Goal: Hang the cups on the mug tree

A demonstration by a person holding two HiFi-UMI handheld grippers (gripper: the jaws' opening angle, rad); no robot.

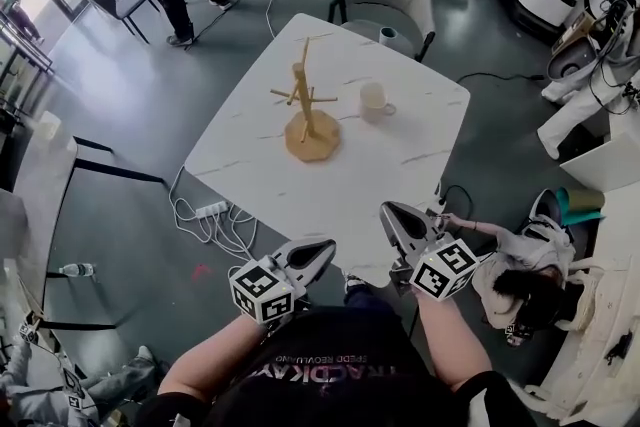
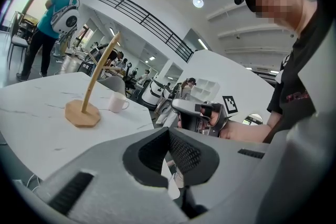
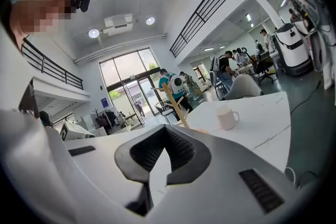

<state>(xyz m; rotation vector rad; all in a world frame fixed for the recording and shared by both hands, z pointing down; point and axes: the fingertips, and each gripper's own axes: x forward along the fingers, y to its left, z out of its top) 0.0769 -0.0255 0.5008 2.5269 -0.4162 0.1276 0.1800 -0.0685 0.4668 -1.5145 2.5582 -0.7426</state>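
Nothing is hung yet; one cup [image 1: 375, 101] stands on the bench [image 1: 350, 185] beside the bare mug tree [image 1: 308, 120]; left gripper [image 1: 318, 250] and right gripper [image 1: 392, 213], jaws pressed together and empty, are well apart from it.

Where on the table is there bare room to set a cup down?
The near half of the table, from the base of the mug tree to the near edge, is bare; so is the stretch right of the cup. The only tight spot is the gap between tree and cup.
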